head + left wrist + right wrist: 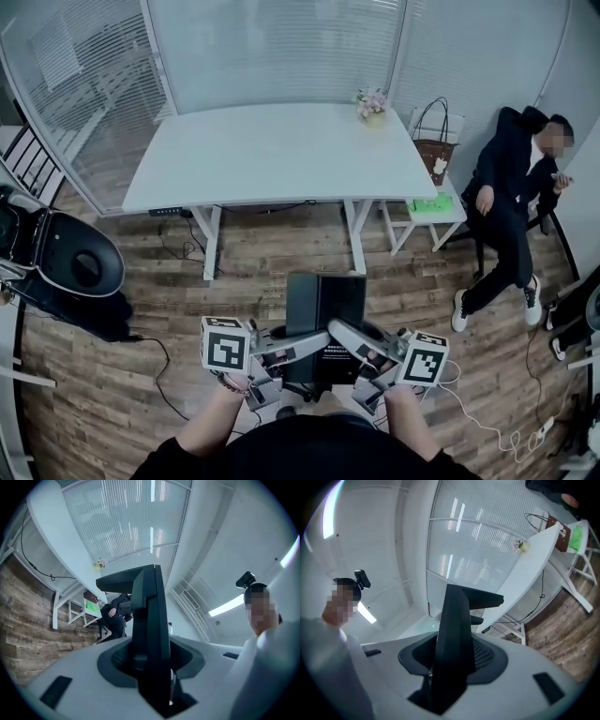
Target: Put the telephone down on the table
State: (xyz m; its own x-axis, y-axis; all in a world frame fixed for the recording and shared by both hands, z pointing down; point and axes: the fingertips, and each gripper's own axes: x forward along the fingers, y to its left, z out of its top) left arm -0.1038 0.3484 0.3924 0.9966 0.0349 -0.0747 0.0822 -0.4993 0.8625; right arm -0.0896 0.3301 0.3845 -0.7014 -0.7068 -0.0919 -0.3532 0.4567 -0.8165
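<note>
Telephone (pixel 324 309) is the one thing in play, a black slab held up on edge in mid-air between the two tongs, low in the head view, close in front of the person and over the wooden floor (pixel 112 375). The left gripper (pixel 286 354) comes at it from one side and the right gripper (pixel 361 352) from the other; in each gripper view the pale jaws stand part-way apart with the dark body of the telephone filling the gap and the pads pressed against it, so both have a firm hold. The white table (pixel 272 155) lies well ahead, across a stretch of floor, with only a small flower pot (pixel 373 105) near its far right corner. A seated person (pixel 511 197) is off to the right, clear of the path. By my reading the carry is under way, and what is left is to reach the table, lower the telephone onto the top and let go
</note>
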